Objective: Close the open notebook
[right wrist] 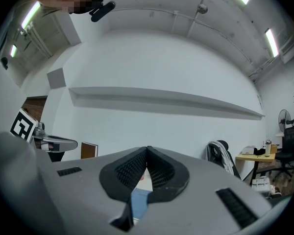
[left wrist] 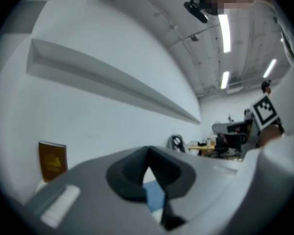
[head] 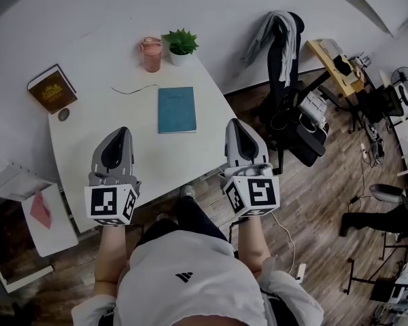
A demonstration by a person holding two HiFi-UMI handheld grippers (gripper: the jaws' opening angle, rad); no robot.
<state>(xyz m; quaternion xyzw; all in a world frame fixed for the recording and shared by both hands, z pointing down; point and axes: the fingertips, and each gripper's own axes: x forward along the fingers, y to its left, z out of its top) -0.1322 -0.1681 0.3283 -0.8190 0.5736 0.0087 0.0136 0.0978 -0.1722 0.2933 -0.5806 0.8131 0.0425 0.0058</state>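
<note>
Toward the back of the white table (head: 160, 156), a pink cup (head: 151, 54) stands just left of a small white pot (head: 179, 58) that holds a spiky green plant (head: 181, 41). Whether anything is in the cup cannot be made out (its top looks covered).

At the table's left corner lies a brown book (head: 52, 90) with a gold emblem on its cover. The small dark round thing (head: 63, 114) beside it is too small to identify. A thin cable (head: 133, 88) curves across the tabletop between the book and the cup.

The left gripper (head: 122, 132) has a smooth grey shell and dark pads. Its jaws are clenched tip to tip with nothing between them.

The notebook (head: 176, 109) lies closed and flat on the table. It is a plain teal-blue rectangle, farther out than the two grippers and between them. From either gripper's own view only a blue sliver of it shows below the jaw tips.

The right gripper (head: 234, 123) has ribbed black pads. Its jaws are likewise pressed together and empty.

At the right, past the table, a grey jacket (head: 272, 29) drapes over a dark chair (head: 289, 80).
</note>
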